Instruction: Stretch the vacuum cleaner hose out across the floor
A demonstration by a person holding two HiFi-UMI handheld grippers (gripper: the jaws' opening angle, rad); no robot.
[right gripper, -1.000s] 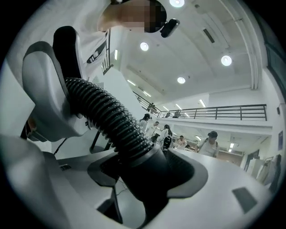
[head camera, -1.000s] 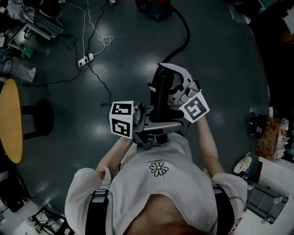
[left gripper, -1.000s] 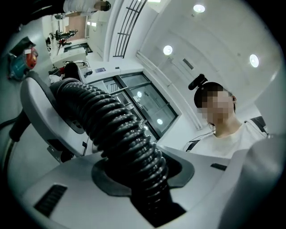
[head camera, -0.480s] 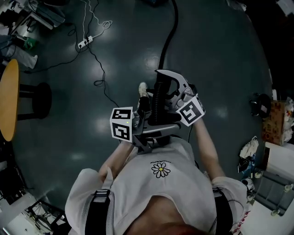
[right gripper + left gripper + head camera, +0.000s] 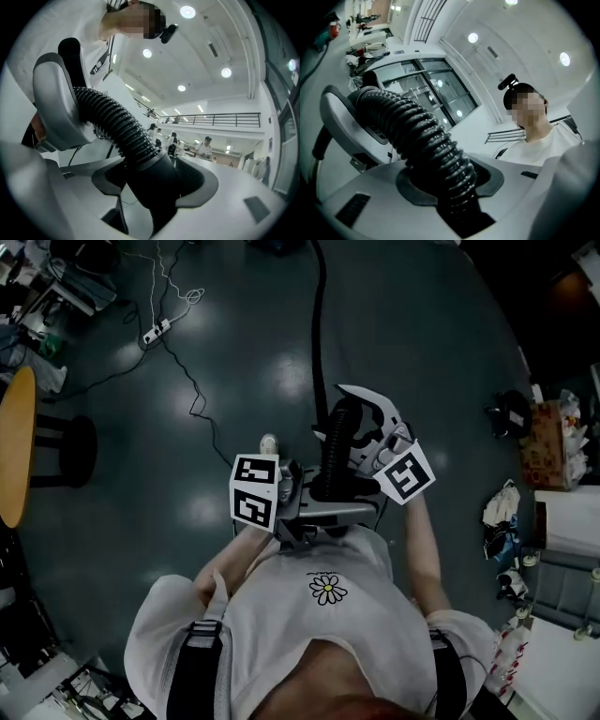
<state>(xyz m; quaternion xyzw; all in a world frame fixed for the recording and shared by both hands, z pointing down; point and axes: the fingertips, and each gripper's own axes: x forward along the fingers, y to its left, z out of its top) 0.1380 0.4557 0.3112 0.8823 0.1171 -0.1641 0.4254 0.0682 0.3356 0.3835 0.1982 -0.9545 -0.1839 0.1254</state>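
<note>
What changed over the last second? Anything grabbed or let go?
The person has walked backward, pulling the hose. Its run on the floor was curved before and is now nearly straight. The power strip and stool slid up and left in the head view. Nothing was taken or released: the left gripper and right gripper stay clamped on the hose's ribbed end, held at the waist.

Hose [image 5: 335, 442]: black, ribbed, with a smooth black cuff [image 5: 152, 187] on it. The near end is up off the floor [image 5: 441, 352], roughly upright just in front of the person's [image 5: 323, 624] chest, arching over at the top. The rest trails across the floor away from the person, nearly straight, no loops.
</note>
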